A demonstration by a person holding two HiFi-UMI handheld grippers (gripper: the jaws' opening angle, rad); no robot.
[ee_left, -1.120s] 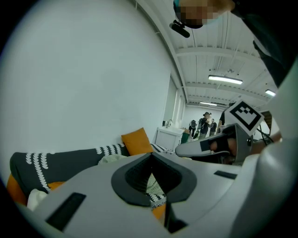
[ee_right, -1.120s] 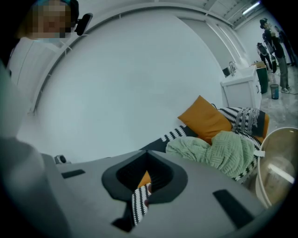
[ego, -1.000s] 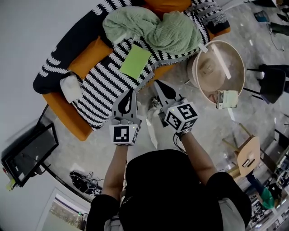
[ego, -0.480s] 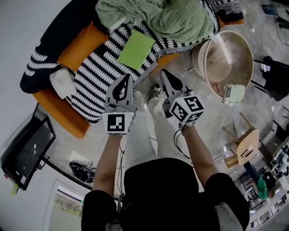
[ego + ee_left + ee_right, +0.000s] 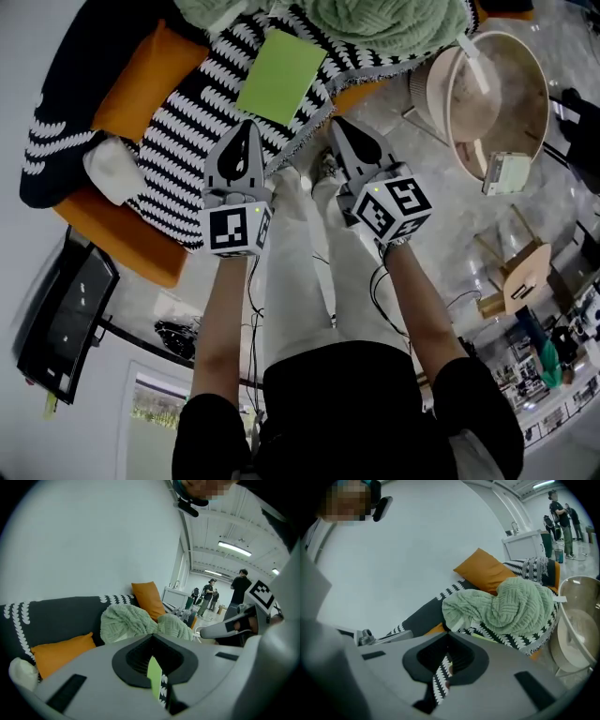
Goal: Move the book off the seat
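This looks like the approach stage: the green book point(image 5: 281, 77) lies flat on the striped blanket point(image 5: 187, 150) covering the sofa point(image 5: 122, 234) seat, untouched and just beyond both tools. The left gripper point(image 5: 242, 141) and right gripper point(image 5: 345, 136) are held out side by side at the seat's front edge, pointing at the book, each with its fingers pressed together on nothing. Next, I judge, one must open and reach for a book edge.

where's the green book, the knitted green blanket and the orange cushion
green book point(image 5: 281, 77): head view, middle of its cover
green blanket point(image 5: 394, 21): head view, middle of the bunched knit
orange cushion point(image 5: 141, 84): head view, middle of its top face
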